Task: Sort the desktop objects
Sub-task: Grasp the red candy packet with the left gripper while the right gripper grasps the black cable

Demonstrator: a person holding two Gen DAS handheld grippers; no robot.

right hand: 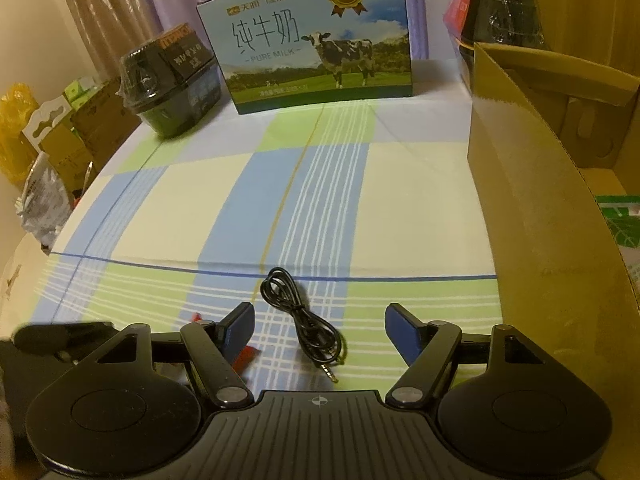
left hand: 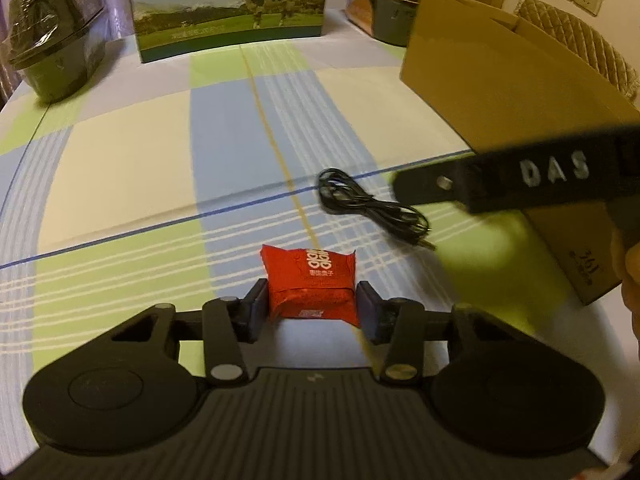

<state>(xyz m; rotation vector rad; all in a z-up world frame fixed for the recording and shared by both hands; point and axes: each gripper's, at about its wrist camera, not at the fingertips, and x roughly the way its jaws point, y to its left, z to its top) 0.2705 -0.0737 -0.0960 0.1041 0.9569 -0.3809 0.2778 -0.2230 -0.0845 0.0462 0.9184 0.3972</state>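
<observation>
A red candy packet (left hand: 310, 280) with white characters sits between the pads of my left gripper (left hand: 312, 308), which is shut on it low over the checked tablecloth (left hand: 132, 152). A coiled black audio cable (left hand: 368, 208) lies on the cloth to its right. In the right wrist view the cable (right hand: 300, 320) lies between the wide-spread fingers of my right gripper (right hand: 320, 330), which is open and holds nothing. A sliver of the red packet (right hand: 246, 354) shows behind the right gripper's left finger. The right gripper's black body (left hand: 552, 172) hangs above the cable.
An open cardboard box (right hand: 540, 200) stands at the right, also in the left wrist view (left hand: 500, 92). A milk carton (right hand: 312, 48) stands at the back, with dark wrapped packages at the back left (right hand: 168, 80) and back right (right hand: 504, 12). A hand (left hand: 630, 280) shows at the right edge.
</observation>
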